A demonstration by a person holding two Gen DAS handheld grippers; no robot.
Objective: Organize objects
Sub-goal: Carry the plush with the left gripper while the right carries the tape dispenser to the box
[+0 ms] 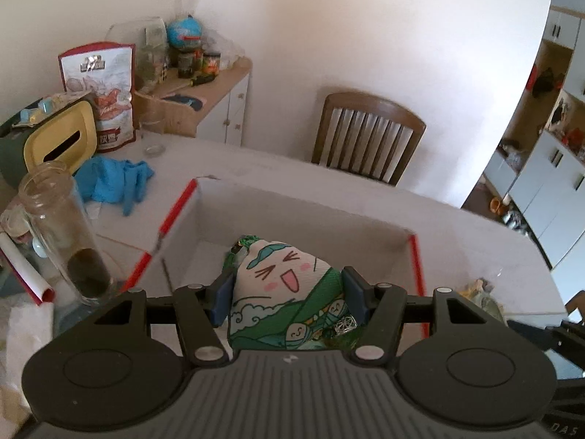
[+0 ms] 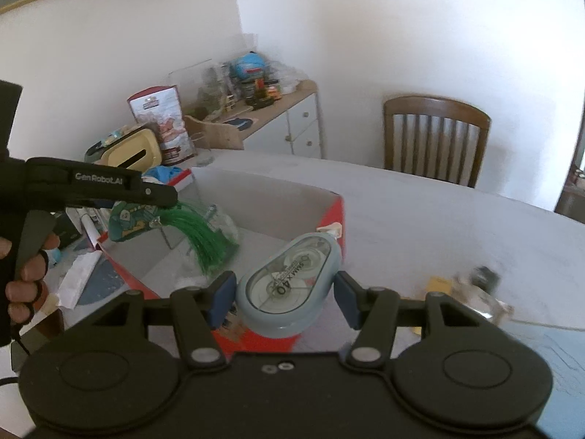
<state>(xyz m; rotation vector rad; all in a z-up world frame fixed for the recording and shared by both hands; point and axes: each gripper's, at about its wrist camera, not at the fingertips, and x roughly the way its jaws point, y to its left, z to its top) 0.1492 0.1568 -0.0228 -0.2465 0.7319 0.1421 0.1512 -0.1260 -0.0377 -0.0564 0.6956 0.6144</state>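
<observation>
My left gripper (image 1: 287, 294) is shut on a green and white cartoon sachet (image 1: 281, 285) with a green tassel, held over the open red-edged box (image 1: 365, 219). In the right wrist view the sachet (image 2: 128, 223) and its tassel (image 2: 208, 241) hang from the left gripper above the box's left side. My right gripper (image 2: 279, 298) is shut on a pale blue correction tape dispenser (image 2: 289, 285), held at the box's near right corner (image 2: 338, 219).
A tall glass jar (image 1: 62, 234) stands left of the box, with blue gloves (image 1: 113, 179), a yellow tissue box (image 1: 58, 142) and a snack bag (image 1: 102, 91) behind. A wooden chair (image 1: 365, 135) stands past the table. Small clutter (image 2: 475, 289) lies right of the box.
</observation>
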